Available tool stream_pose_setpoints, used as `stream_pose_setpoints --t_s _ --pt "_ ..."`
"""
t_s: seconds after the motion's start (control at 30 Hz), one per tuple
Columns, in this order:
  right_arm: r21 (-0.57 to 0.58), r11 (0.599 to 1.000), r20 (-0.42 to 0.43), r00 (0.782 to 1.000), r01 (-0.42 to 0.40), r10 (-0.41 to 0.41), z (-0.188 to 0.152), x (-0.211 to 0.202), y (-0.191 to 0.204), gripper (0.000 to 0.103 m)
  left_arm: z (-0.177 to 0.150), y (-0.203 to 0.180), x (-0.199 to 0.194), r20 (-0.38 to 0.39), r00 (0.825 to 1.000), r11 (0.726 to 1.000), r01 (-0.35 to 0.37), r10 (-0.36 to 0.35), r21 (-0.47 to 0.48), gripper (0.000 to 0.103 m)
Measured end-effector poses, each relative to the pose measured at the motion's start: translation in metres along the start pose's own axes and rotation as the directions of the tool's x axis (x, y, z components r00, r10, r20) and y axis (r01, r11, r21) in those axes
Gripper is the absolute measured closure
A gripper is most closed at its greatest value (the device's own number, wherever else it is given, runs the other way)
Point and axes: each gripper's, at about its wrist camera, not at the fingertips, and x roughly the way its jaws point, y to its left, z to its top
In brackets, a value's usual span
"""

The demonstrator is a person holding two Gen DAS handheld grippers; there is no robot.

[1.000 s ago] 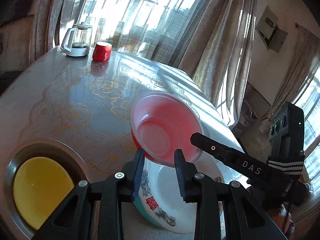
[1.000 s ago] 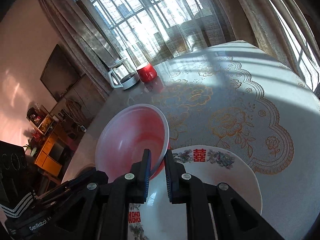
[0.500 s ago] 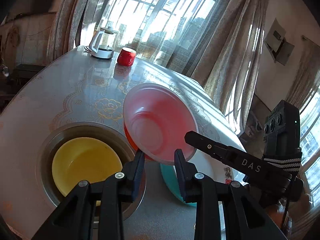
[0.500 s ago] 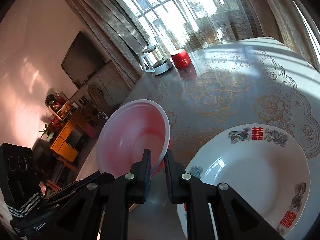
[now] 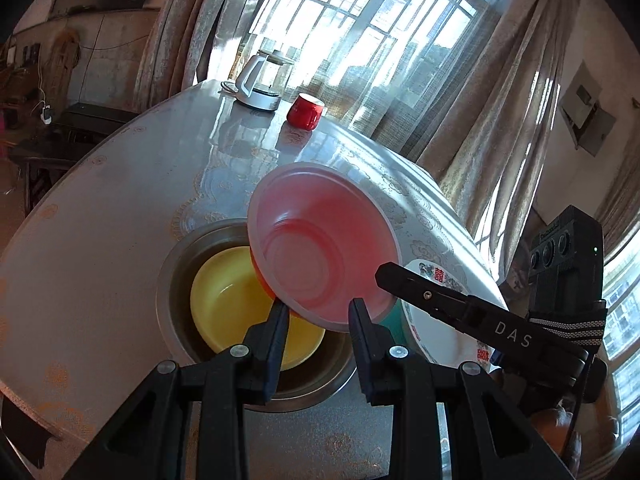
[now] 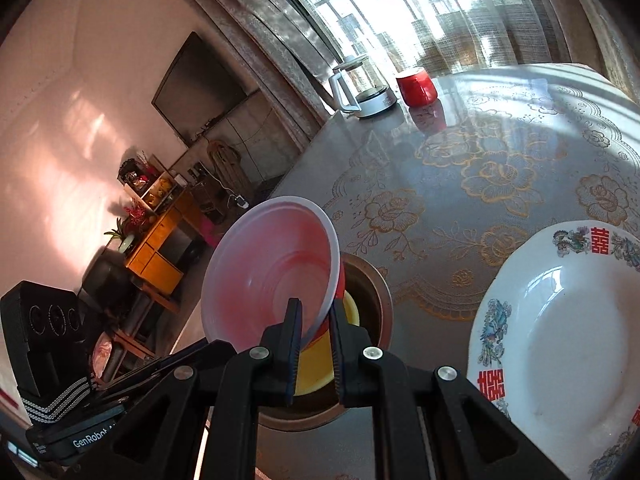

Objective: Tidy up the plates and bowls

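While both grippers meet at one bowl, the right gripper (image 6: 314,320) is pinched tight on the rim of the pink bowl (image 6: 272,268), one finger inside the bowl and one outside against its red underside. In the left wrist view the same pink bowl (image 5: 322,246) hangs tilted, its mouth turned toward the camera, with the left gripper (image 5: 318,320) at its lower edge. That gripper's jaws stand narrowly apart, one at each side of the lowest part of the rim; whether its pads press on the bowl cannot be told.

Below the held bowl, toward 7 o'clock from it in the left wrist view, a yellow bowl (image 5: 232,300) sits inside a wide steel basin (image 5: 176,264) on the counter (image 5: 120,216). The pink bowl overlaps the basin's rim at 2 o'clock and is clear of the yellow bowl.

At 4 o'clock from the pink bowl lies a white plate (image 5: 440,332) with red characters and bird figures on its rim, teal on its outer wall. In the right wrist view this plate (image 6: 560,320) fills the 3 o'clock side, just beside the basin (image 6: 380,288).

Far off at 12 o'clock, near the window, a red cup (image 5: 306,111) stands beside a glass kettle (image 5: 262,80).
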Motion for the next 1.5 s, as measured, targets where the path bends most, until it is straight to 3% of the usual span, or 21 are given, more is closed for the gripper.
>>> stream_pose_setpoints --t_s 0.8,1.5 --pt "-0.028 0.997 -0.124 0.99 0.068 -0.071 -0.023 0.044 0.006 0.087 -0.021 0.042 0.018 -0.07 0.994 0.993 -0.085 0.079 -0.077 0.073" --pt "-0.061 0.992 -0.134 0.984 0.107 -0.114 -0.029 0.049 0.004 0.084 -0.022 0.039 0.015 -0.014 0.986 0.986 -0.167 0.167 -0.011 0.073"
